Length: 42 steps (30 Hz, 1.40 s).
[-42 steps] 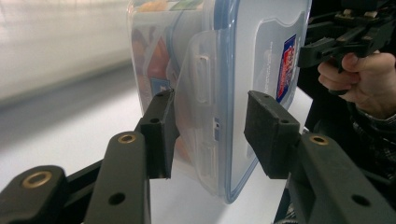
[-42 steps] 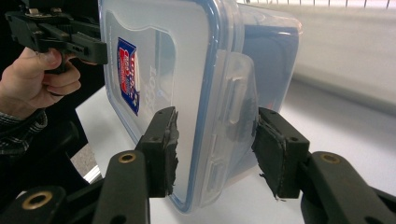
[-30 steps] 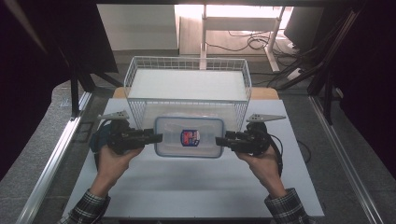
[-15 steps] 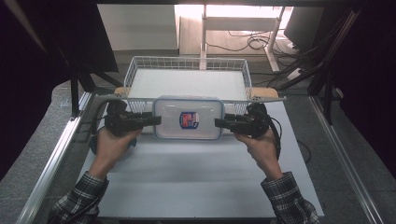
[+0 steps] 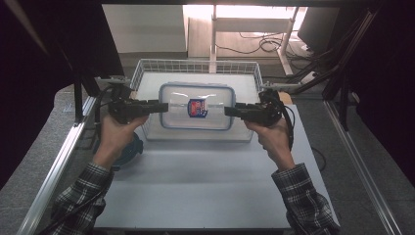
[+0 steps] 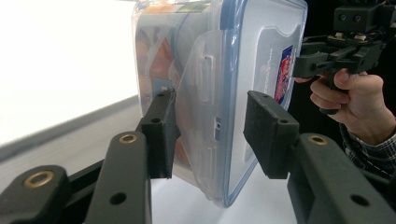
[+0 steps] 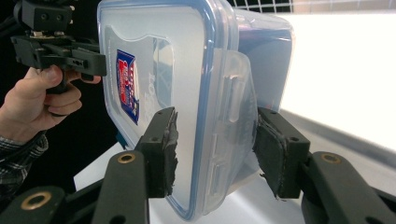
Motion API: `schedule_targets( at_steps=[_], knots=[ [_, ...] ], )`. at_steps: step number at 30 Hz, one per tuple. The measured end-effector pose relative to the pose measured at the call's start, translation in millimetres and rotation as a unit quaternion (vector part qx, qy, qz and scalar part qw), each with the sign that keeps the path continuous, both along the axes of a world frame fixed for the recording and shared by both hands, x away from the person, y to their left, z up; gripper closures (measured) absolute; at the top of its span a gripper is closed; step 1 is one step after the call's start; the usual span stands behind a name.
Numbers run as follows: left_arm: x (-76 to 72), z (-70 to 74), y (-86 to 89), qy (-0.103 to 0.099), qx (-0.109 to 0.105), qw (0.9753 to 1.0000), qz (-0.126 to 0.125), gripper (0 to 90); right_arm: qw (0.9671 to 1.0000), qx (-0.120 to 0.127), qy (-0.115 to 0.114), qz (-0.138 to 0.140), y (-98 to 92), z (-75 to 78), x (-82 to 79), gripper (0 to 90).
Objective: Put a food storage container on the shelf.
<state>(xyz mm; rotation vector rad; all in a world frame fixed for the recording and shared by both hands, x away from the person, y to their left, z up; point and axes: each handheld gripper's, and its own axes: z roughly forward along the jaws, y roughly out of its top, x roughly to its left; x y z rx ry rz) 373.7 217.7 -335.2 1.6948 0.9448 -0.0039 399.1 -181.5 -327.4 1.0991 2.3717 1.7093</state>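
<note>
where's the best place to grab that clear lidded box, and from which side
By its two short ends, one gripper from each side, jaws closing over the lid edge and base. The box is wide, flat and level over the basket, and each end carries a latch flap to pinch. The left gripper and right gripper sit there; the left jaws look loose.

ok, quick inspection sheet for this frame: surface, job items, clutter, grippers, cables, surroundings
Surface: white table top, bare in front.
Job's things: clear lidded container with blue seal, held over the wire basket.
Clutter: blue object partly hidden under the left forearm.
Grippers: left gripper and right gripper at the container's ends; jaws straddle the side latches, contact unclear.
Cables: black cable trailing from right gripper.
Surroundings: aluminium frame rails, floor cables.
</note>
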Motion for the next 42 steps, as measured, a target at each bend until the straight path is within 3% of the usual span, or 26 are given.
schedule_targets(
  at_steps=[22,32,41,42],
  knots=[
    [50.1,16.7,7.6,0.015,-0.029,0.9993,0.018,54.7,0.9996,0.002,0.013,-0.025,11.0,29.9,51.0,50.0],
    [67.0,13.5,8.1,0.030,-0.035,0.9986,0.025,54.2,0.9992,0.001,0.021,-0.034,13.0,29.6,66.5,49.8],
    [71.4,11.5,6.9,0.033,-0.034,0.9985,0.027,53.6,0.9988,0.001,0.025,-0.043,14.0,26.9,71.3,48.5],
    [70.9,13.3,4.2,0.031,-0.026,0.9985,0.036,52.8,0.9986,-0.003,0.021,-0.048,15.6,26.6,71.7,47.6]
  ],
)
